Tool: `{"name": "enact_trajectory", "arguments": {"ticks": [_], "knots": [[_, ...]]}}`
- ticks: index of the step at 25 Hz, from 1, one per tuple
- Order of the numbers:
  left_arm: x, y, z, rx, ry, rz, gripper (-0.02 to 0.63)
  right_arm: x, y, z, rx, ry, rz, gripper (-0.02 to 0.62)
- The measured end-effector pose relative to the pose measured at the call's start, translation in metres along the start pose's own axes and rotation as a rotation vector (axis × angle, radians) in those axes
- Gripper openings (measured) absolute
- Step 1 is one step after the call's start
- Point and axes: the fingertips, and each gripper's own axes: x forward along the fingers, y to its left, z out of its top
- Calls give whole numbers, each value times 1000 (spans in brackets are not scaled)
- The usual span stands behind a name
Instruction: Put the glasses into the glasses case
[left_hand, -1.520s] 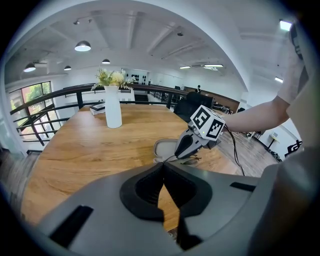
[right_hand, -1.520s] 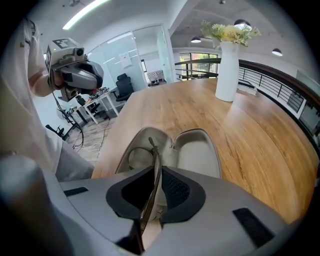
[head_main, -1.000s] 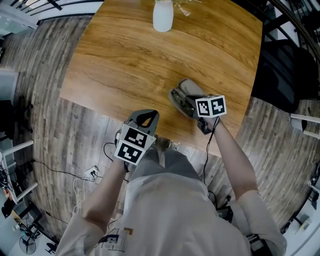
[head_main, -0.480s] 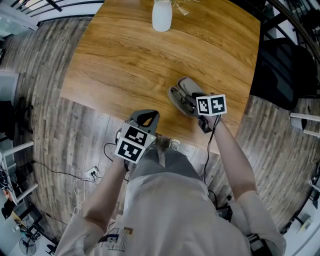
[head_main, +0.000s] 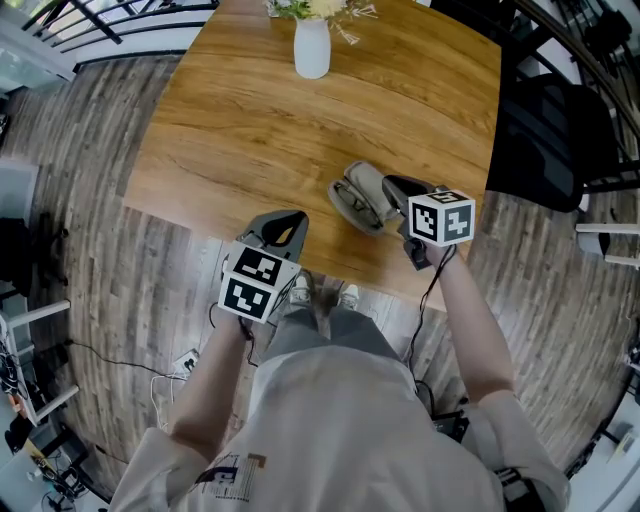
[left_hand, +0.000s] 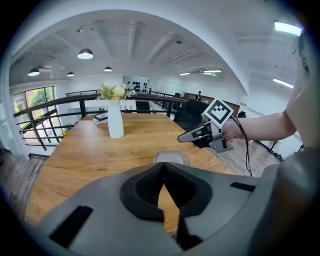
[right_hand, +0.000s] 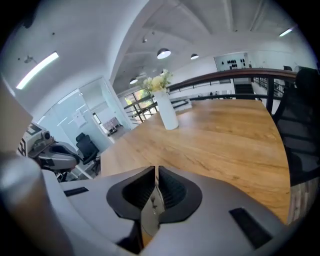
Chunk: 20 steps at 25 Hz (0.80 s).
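Looking down, I see the glasses case (head_main: 375, 184) lying open on the table (head_main: 250, 120), with the glasses (head_main: 346, 203) resting inside it. My right gripper (head_main: 394, 184) hangs just to the right of the case. Its jaws have just been closing and stand almost together, with nothing between them. My left gripper (head_main: 287, 218) sits left of the case, nearer me, jaws pressed together and empty. Well beyond the case stands a white vase (head_main: 312, 48) holding flowers (head_main: 310, 8).
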Motion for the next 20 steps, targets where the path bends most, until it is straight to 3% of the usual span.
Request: {"name": "enact_trajectory", "arguments": {"ticks": [4, 14, 17, 20], "knots": [[-22, 1, 30, 55, -44, 34, 17, -43, 32, 42, 35, -142, 58, 43], [-68, 4, 113, 149, -202, 107, 17, -163, 113, 132, -45, -462, 167, 28], [-87, -2, 139, 183, -251, 122, 17, -204, 137, 152, -96, -546, 180, 27], [-108, -15, 166, 284, -291, 133, 17, -243, 159, 167, -183, -623, 148, 27]]}}
